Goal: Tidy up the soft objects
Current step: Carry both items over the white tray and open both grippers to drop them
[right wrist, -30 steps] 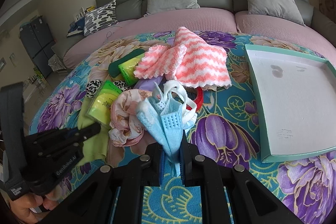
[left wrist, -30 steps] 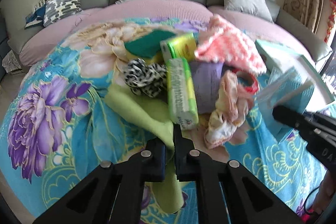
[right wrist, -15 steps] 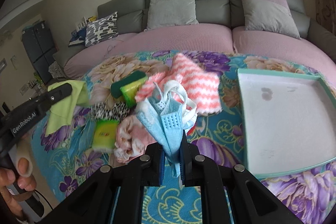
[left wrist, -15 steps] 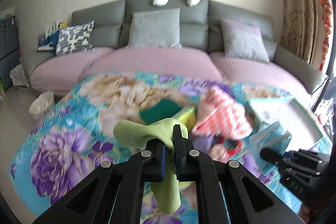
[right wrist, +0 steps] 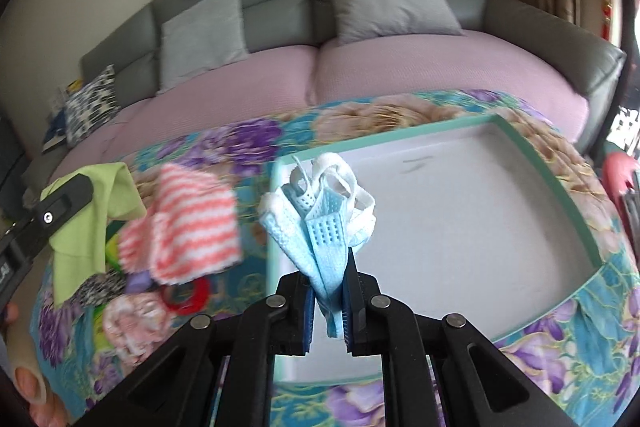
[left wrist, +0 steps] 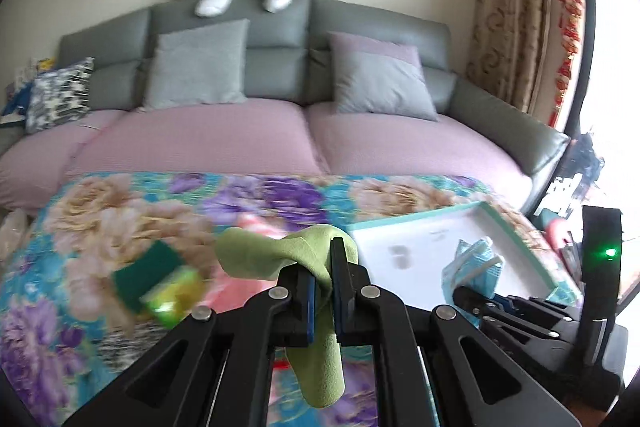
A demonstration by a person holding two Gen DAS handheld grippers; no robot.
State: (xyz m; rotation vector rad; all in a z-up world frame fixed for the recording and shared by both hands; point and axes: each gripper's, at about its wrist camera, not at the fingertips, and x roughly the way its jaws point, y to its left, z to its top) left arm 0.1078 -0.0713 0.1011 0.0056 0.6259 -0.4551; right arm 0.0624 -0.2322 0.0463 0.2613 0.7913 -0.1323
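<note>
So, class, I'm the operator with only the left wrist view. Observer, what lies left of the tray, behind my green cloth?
Observer: A pink-and-white striped cloth lies there, clear in the right wrist view.
Operator: Anything beside it?
Observer: A red ring pokes out under its near edge, beside a floral fabric bundle.
Operator: What is the right gripper holding?
Observer: The right gripper is shut on a bunch of blue face masks with white ear loops, held up in front of the tray.
Operator: Is the tray empty?
Observer: What shows of its white floor is bare.
</note>
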